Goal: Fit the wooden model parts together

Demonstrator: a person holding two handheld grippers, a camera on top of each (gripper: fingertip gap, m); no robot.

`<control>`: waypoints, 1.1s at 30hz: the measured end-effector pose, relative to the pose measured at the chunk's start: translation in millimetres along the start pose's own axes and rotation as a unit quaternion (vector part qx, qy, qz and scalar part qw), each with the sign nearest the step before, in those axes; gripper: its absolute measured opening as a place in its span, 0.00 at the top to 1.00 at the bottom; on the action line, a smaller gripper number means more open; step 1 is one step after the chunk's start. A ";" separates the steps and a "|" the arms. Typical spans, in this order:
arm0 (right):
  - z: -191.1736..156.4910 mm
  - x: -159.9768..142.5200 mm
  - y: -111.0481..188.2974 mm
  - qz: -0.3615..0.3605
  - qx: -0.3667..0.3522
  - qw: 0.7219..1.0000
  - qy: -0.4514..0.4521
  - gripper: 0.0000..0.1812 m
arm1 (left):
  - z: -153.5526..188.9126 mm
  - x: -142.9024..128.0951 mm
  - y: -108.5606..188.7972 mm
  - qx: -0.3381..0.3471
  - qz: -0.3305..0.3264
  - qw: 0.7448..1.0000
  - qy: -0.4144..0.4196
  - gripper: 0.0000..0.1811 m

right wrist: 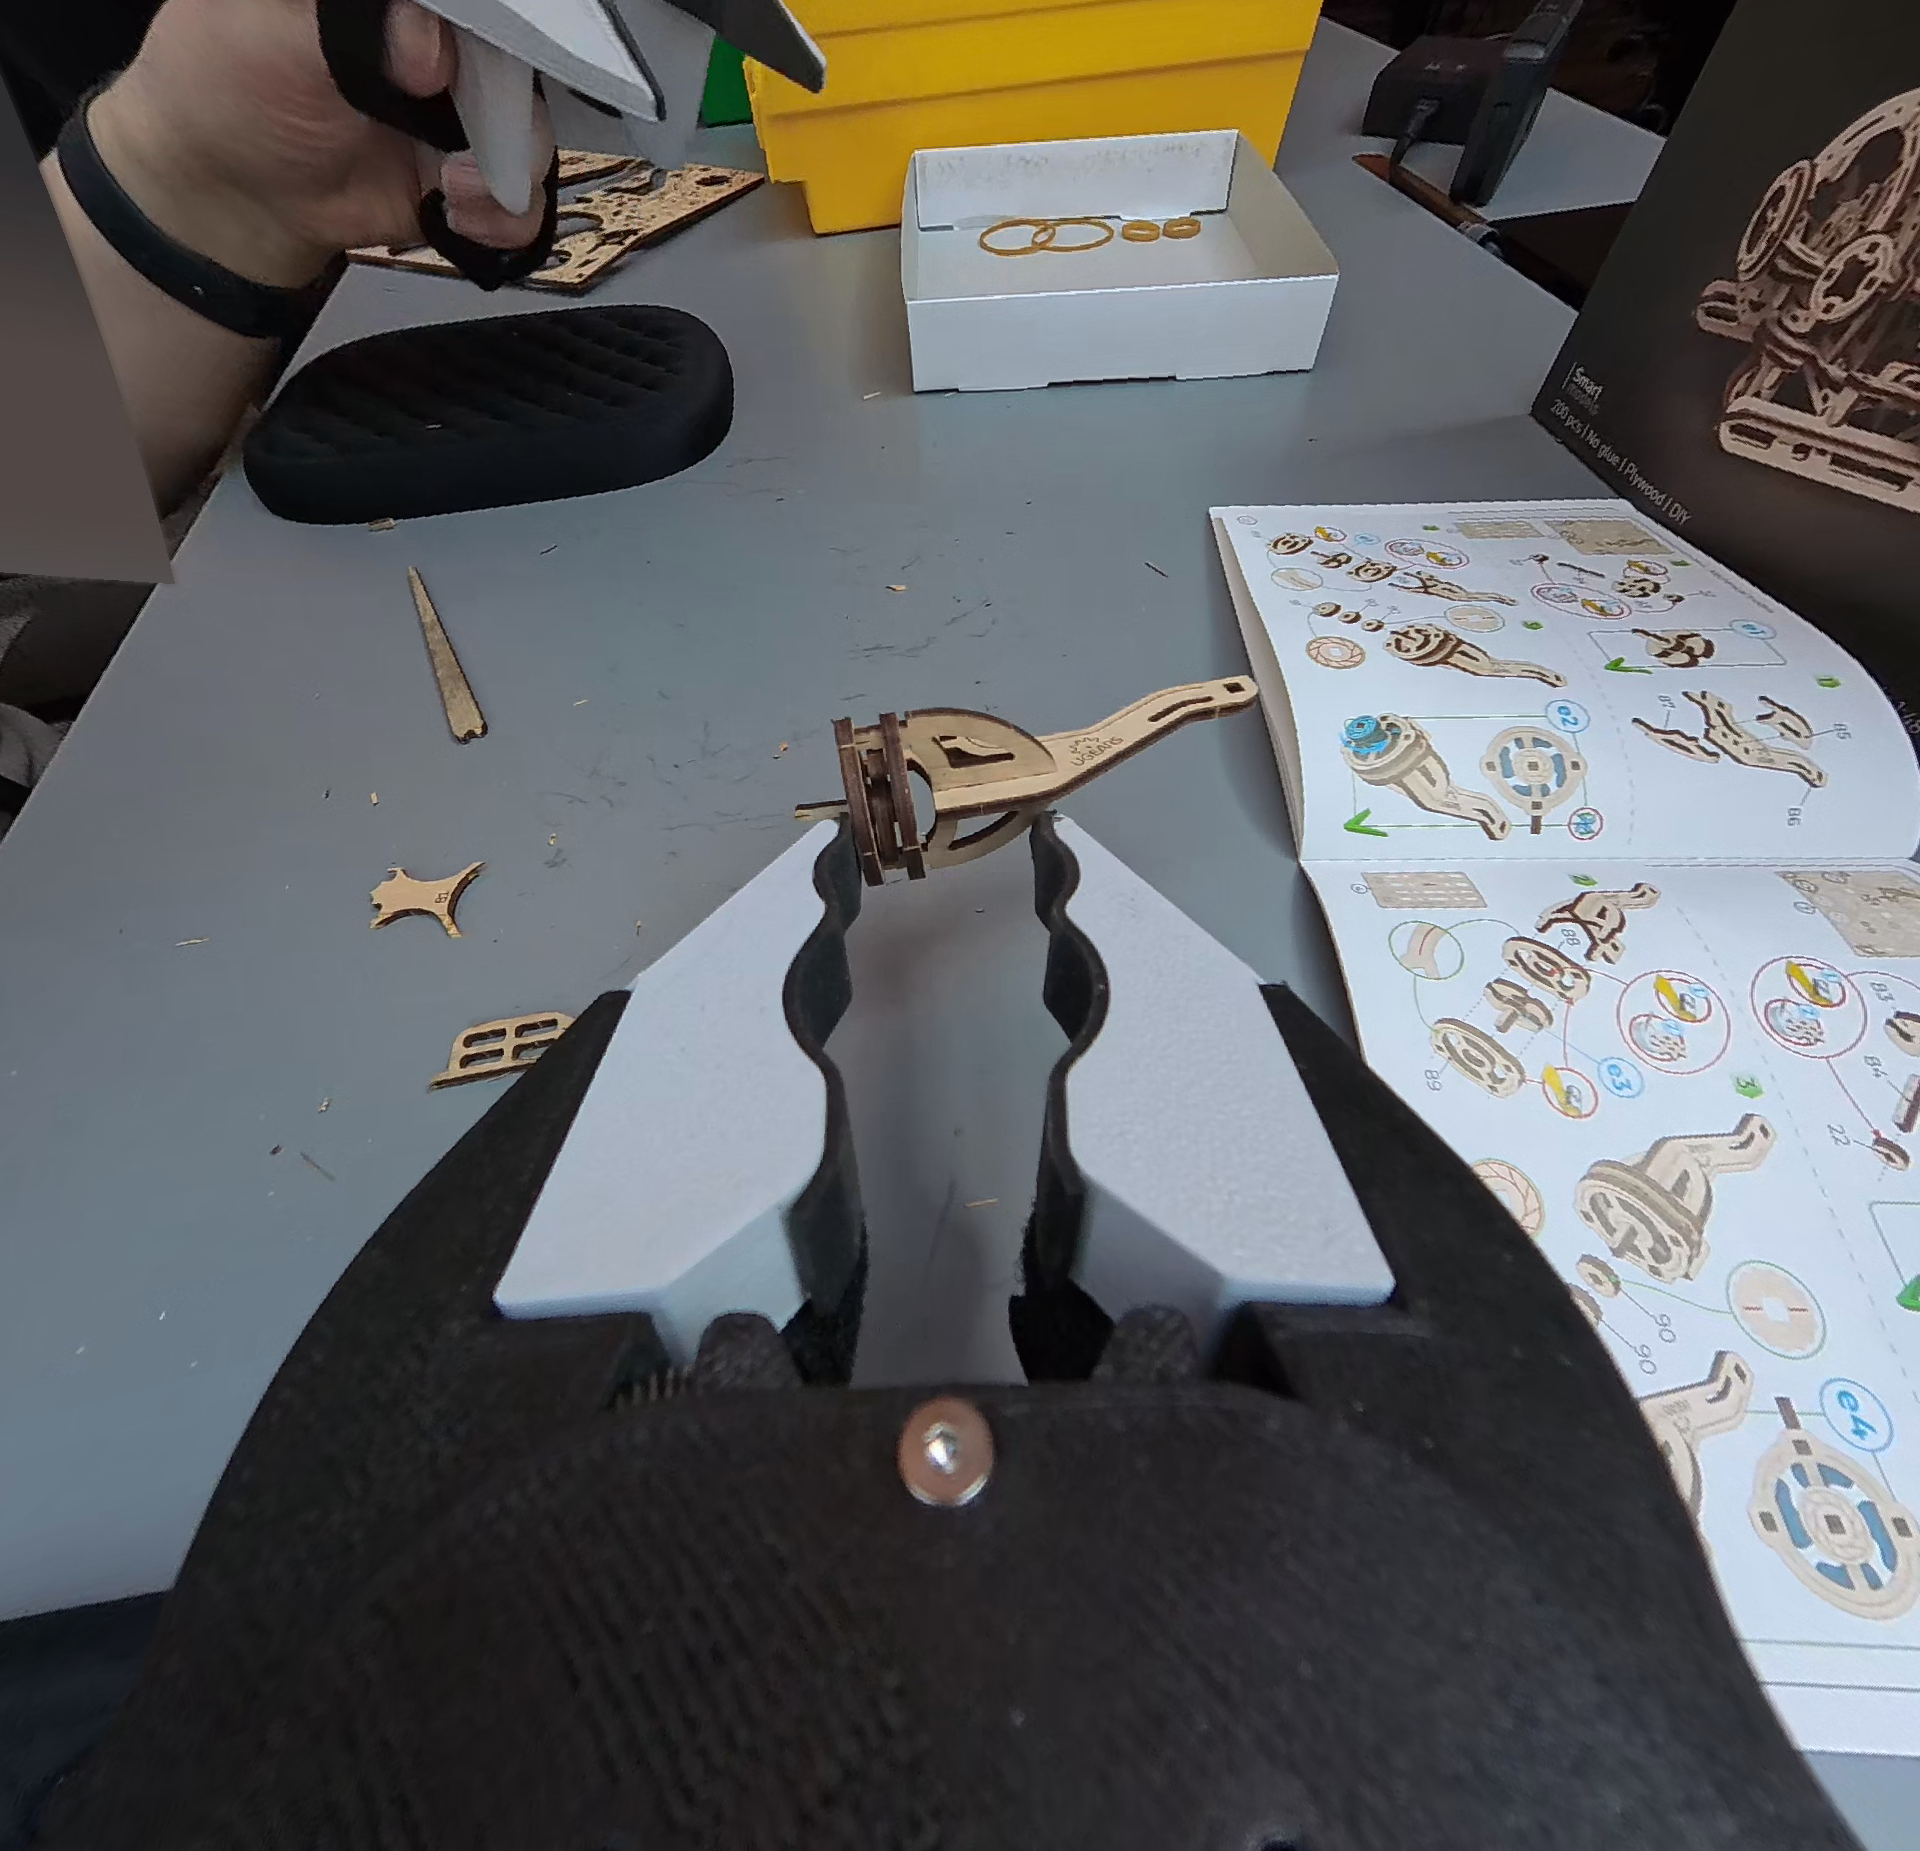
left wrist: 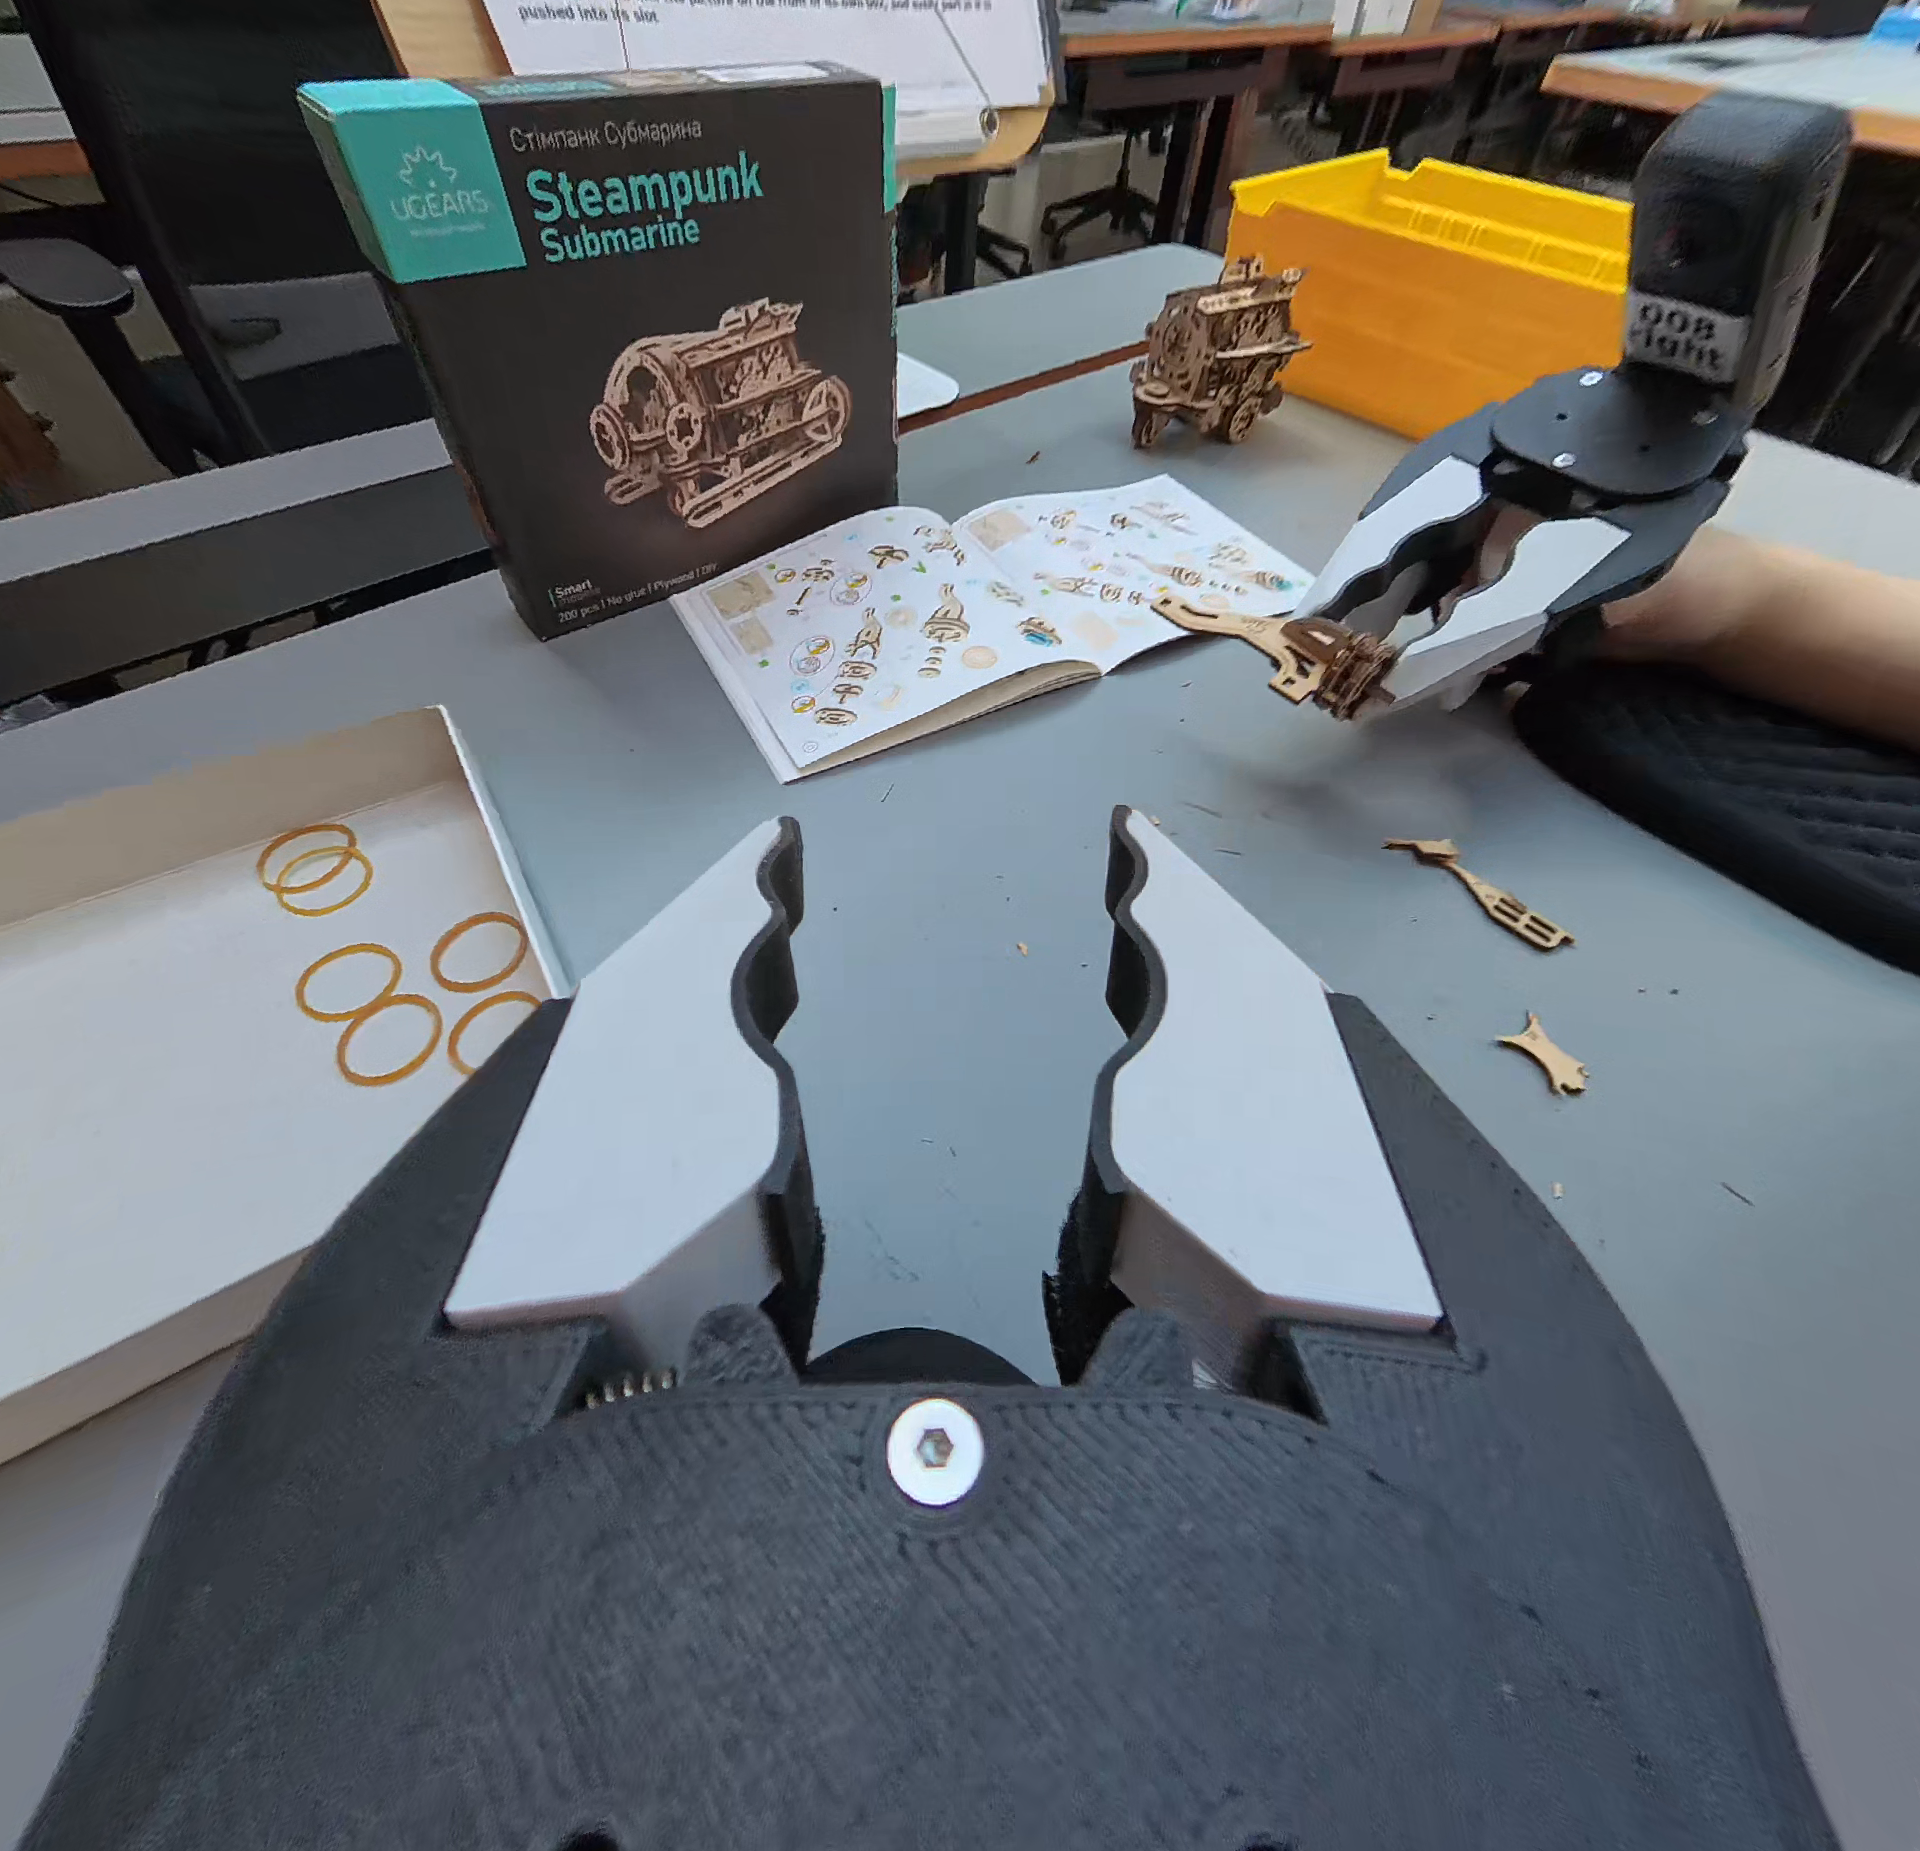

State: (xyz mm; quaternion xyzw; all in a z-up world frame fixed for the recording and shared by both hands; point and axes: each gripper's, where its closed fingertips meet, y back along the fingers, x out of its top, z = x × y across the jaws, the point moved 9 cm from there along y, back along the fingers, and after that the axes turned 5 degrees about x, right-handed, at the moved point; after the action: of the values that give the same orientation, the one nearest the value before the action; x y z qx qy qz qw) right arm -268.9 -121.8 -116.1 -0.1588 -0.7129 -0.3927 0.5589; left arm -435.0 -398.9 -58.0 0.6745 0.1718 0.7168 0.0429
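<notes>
The right tongs [right wrist: 940,835] are clamped on a small wooden assembly [right wrist: 966,773], held just above the grey table [right wrist: 675,606] with its long handle pointing toward the open booklet [right wrist: 1558,866]. The left tongs [left wrist: 951,835] stand apart and hold nothing. Loose wooden parts [left wrist: 1486,897] lie between the two. A white tray [left wrist: 156,1126] of rubber bands [left wrist: 353,980] sits left, the kit box [left wrist: 644,347] beyond.

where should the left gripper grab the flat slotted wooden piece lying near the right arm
Grip the slotted wooden piece across its narrow neck, between the forked tip and the wider slotted end. It lies flat on the table, so come down from above, jaws straddling the thin edges. The left gripper is open and empty.
</notes>
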 end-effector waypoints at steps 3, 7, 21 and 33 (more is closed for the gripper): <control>-0.2 -0.3 -0.2 -0.004 -0.004 1.000 0.004 0.82 | 0.5 6.2 -18.3 -0.004 -0.035 0.999 -0.033 0.61; -1.6 -0.7 -1.9 -0.012 -0.005 1.000 0.013 0.82 | 4.0 12.4 -48.9 -0.032 -0.069 0.996 -0.052 0.56; -1.7 -0.3 -2.1 -0.017 -0.022 0.999 0.029 0.82 | 14.3 -4.9 -101.7 -0.126 -0.062 0.989 -0.042 0.51; -5.7 1.7 -3.8 -0.032 -0.057 0.995 0.079 0.82 | 20.3 -17.5 -107.9 -0.122 -0.077 0.986 -0.084 0.51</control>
State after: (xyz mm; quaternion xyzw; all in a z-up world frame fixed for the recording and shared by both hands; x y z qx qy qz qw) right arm -268.1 -128.9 -115.6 -0.1363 -0.6477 -0.4617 0.5906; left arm -431.9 -299.1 -106.8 0.7067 0.1298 0.6678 0.1945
